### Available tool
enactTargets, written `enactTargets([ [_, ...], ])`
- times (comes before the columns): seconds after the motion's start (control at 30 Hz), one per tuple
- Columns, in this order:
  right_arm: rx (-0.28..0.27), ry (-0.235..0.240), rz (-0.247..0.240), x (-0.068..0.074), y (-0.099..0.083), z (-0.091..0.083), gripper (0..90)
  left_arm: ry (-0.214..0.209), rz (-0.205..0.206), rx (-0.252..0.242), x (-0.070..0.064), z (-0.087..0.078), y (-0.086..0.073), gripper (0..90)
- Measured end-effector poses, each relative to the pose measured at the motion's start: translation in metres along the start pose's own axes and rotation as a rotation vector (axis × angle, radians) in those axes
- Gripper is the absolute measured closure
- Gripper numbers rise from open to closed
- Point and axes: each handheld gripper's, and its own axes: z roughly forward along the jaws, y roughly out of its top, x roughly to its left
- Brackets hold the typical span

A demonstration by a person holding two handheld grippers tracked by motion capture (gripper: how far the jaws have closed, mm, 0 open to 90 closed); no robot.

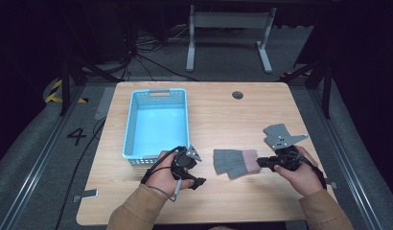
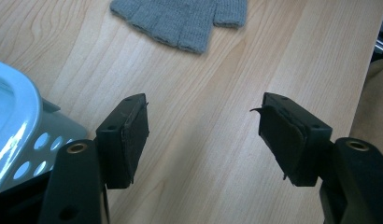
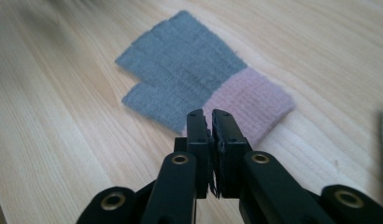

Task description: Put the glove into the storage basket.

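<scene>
High view: grey fingerless glove (image 1: 236, 163) with pink cuff flat on wooden table (image 1: 218, 115), between both grippers, just right of blue perforated basket (image 1: 157, 122). Left gripper (image 1: 189, 168) near basket corner, apart from glove. Left gripper view: jaws spread wide over bare wood, nothing between them, glove fingers (image 2: 180, 21) farther ahead. Right gripper view: right gripper (image 3: 212, 126) with jaws pressed together, tips at pink cuff (image 3: 250, 102); cannot tell whether fabric is pinched.

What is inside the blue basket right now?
The blue basket looks empty: its bare floor shows in the high view. The glove lies outside on the table. The near inside wall is hidden.
</scene>
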Motion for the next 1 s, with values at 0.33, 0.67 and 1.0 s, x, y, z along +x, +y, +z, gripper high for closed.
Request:
enactTargets([
  [0.33, -0.112, -0.086, 0.056, -0.018, 0.008, -0.017, 72.4, 0.008, -0.015, -0.008, 0.000, -0.001, -0.003, 34.0],
  [0.67, -0.155, -0.219, 0.100, -0.052, 0.007, -0.013, 48.5, 0.028, -0.039, -0.015, 0.000, -0.006, -0.013, 33.8],
  [1.0, -0.111, -0.332, 0.215, -0.091, -0.005, -0.006, 41.9, 0.046, -0.077, -0.015, 0.001, -0.013, -0.026, 33.7],
])
